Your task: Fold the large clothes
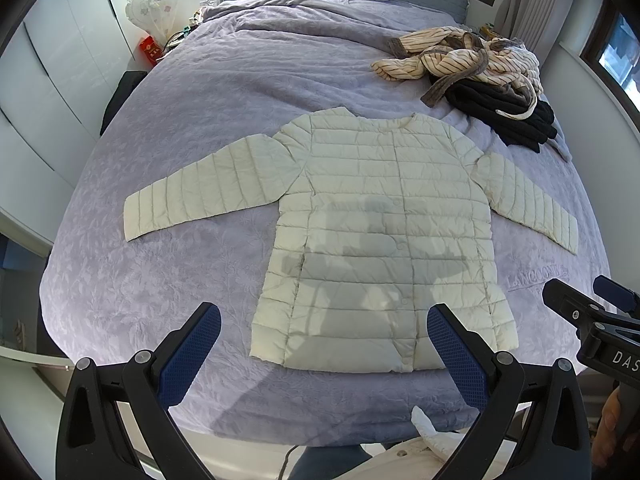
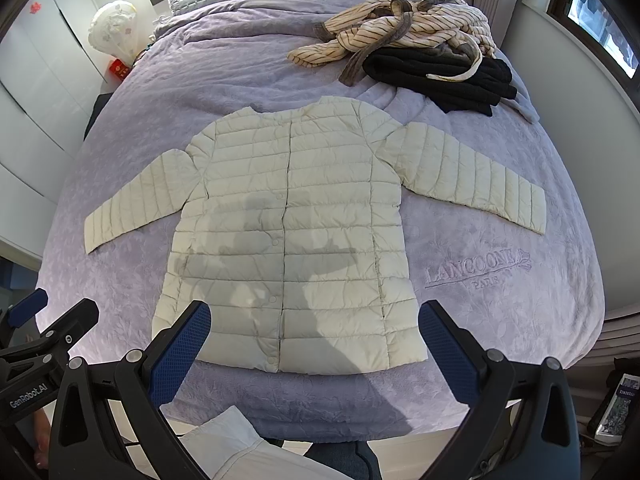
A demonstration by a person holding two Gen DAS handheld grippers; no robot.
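I judge the fold has not begun: the cream quilted jacket lies flat, front up and snapped shut, in the middle of the frame on the lilac bed, both sleeves spread out to either side and the hem nearest me. Nothing is turned in yet, so sleeves and body all remain to do. My left hand-held gripper hangs above the hem with its jaws wide apart and holding nothing; the right hand-held gripper does likewise. In the upper right of the frame a striped robe and a black garment sit heaped, apparently still waiting.
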